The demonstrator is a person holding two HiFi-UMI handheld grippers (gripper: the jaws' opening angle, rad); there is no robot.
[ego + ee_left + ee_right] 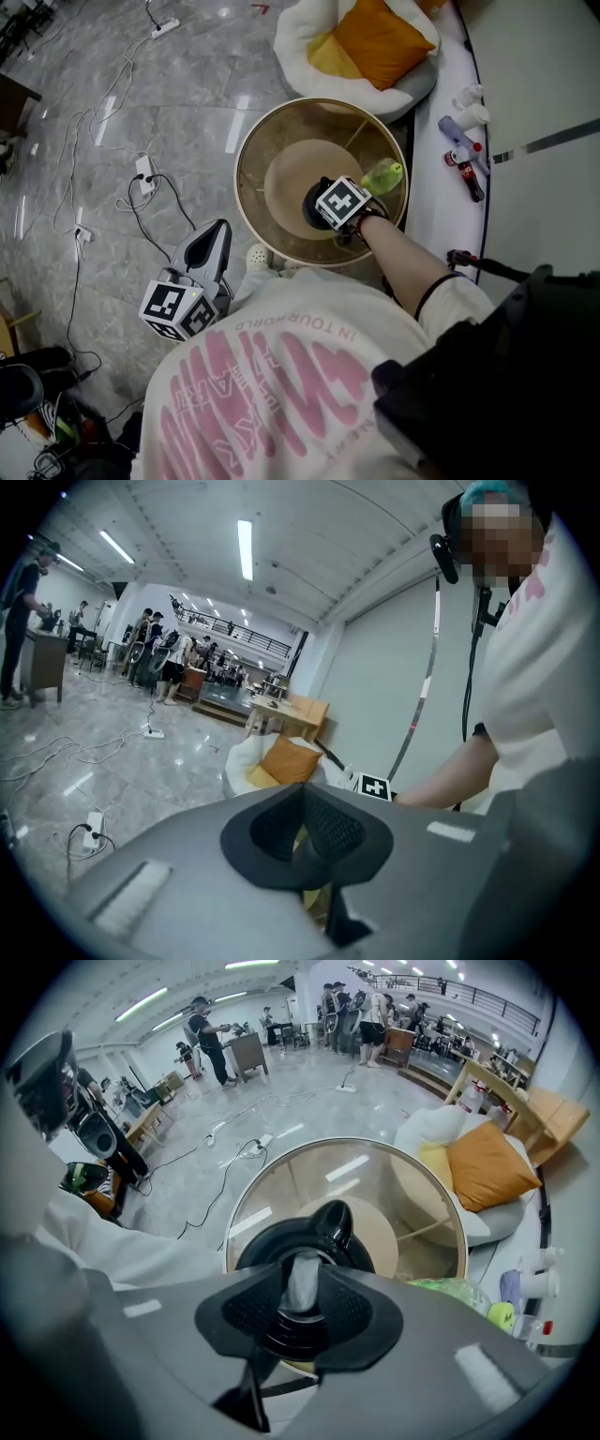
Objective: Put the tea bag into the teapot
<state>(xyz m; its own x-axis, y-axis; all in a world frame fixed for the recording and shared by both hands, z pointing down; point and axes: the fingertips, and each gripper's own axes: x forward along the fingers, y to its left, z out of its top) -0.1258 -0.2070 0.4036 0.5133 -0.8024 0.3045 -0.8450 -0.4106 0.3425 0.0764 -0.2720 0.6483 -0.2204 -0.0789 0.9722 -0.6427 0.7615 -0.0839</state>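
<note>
Green bottle (456,1289) just beside teapot (330,1223)

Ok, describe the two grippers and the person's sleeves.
The left gripper and right gripper are grey shells with black, dimpled pads on their tongs; each carries a white cube with black square markers. The person wears a white short-sleeved T-shirt with pink print.

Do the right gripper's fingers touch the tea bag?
Cannot tell. In the right gripper view the tea bag hangs between the fingers over the teapot; no gap or pressing shows plainly.
</note>
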